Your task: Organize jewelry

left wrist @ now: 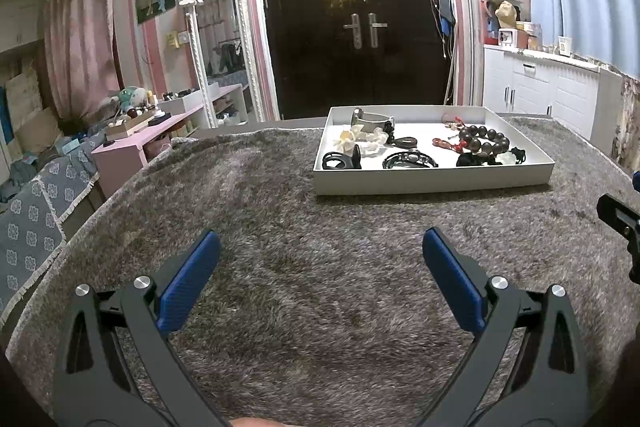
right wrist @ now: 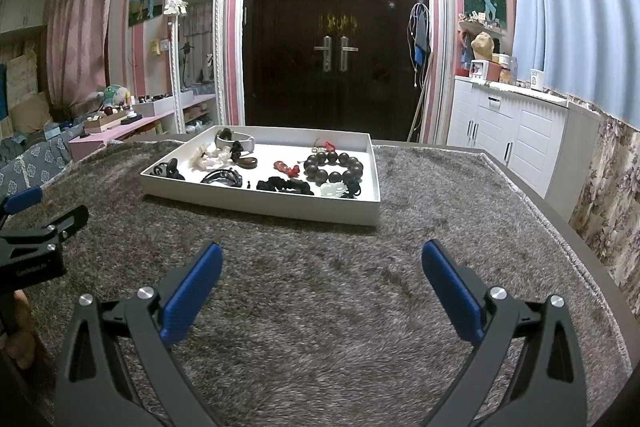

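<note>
Tray, white, shallow: centre of both frames, on the grey shag surface. Contents, all loose in one compartment: dark bead bracelet right of centre; red cord piece; white flower pieces; black bands; watch at the back.

Progress: nothing lies outside the tray; sorting appears either finished or unstarted, cannot tell which.

Left tongs: wide open, empty, touching nothing.

Right tongs: wide open, empty, short of the tray.
</note>
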`<state>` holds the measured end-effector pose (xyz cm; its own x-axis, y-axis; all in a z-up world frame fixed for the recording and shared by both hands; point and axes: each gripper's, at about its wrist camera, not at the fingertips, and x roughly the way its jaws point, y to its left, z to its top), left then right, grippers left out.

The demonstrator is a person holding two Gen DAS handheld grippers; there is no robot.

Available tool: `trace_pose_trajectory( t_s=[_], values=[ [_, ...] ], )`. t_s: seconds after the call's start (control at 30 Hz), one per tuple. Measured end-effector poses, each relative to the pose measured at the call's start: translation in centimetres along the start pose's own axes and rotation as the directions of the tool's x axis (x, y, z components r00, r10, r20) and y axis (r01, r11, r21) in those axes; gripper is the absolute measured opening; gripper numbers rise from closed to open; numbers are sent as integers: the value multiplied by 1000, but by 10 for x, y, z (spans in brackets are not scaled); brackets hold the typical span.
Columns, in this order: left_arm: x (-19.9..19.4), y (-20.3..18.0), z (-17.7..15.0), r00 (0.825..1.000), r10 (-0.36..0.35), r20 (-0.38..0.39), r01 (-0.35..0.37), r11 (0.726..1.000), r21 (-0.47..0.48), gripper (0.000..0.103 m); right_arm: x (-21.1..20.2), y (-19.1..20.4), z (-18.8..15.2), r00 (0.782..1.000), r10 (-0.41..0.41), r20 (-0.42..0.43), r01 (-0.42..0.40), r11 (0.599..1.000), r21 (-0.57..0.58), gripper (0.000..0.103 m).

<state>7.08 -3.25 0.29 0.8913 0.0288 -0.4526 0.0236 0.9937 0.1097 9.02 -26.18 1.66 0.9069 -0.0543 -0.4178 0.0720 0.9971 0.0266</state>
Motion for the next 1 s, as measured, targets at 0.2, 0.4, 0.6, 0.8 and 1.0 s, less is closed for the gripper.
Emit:
trace_pose_trajectory(
  t_s=[0.2, 0.4, 0.6, 0.8, 1.0],
  values=[
    [0, 1, 0, 1000, 0, -2, 0, 1000, -4, 100, 0, 0, 0, 1000, 1, -1, -1, 1000, 1, 100],
    [0, 1, 0, 1000, -1, -4, 1, 1000, -2, 100, 1, 0, 0, 1000, 3, -4, -3, 1000, 1, 100],
    [1, 1, 0, 1000, -2, -4, 2, 1000, -2, 100, 2, 0, -2, 1000, 9, -9, -9, 1000, 1, 100],
    [1, 1, 0, 1000, -1, -5, 1, 1000, -5, 100, 2, 0, -1, 1000, 9, -9, -9, 1000, 0, 100],
    [0, 1, 0, 1000, 1, -2, -1, 1000, -7, 100, 2, 0, -1, 1000, 9, -9, -9, 1000, 1, 100]
  ],
)
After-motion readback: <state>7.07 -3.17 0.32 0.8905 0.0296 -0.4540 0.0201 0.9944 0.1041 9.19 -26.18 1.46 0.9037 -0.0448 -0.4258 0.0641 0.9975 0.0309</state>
